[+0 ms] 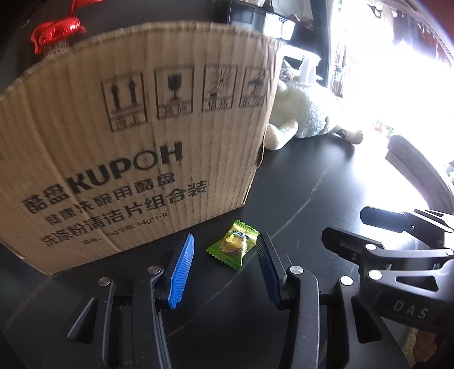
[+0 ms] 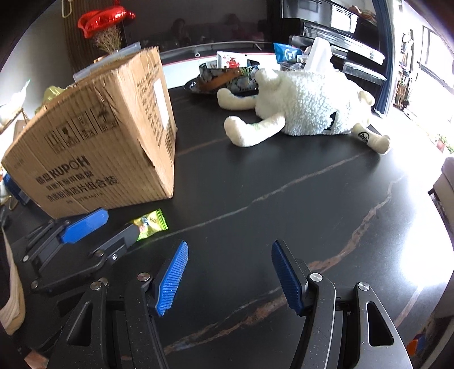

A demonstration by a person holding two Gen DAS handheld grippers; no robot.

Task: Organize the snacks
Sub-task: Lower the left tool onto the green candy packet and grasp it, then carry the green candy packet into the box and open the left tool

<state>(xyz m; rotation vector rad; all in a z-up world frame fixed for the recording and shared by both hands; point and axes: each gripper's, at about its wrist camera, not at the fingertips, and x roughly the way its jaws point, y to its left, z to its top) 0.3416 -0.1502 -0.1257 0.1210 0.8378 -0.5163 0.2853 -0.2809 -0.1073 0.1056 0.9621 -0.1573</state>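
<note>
A small green snack packet [image 1: 234, 246] lies flat on the black table, just in front of a brown KUPOH cardboard box [image 1: 136, 159]. My left gripper [image 1: 225, 247] is open, its blue pads on either side of the packet, not touching it. In the right wrist view the packet [image 2: 150, 224] is partly hidden behind the left gripper [image 2: 119, 224], beside the box [image 2: 105, 142]. My right gripper [image 2: 229, 252] is open and empty over bare table, to the right of the left one; it also shows in the left wrist view [image 1: 354, 227].
A white plush sheep [image 2: 306, 110] lies on the black marbled table [image 2: 283, 198] behind and right. A patterned bowl with snack packs [image 2: 227, 76] stands at the back. A red foil balloon [image 2: 99, 20] hangs behind the box. The table edge runs along the right.
</note>
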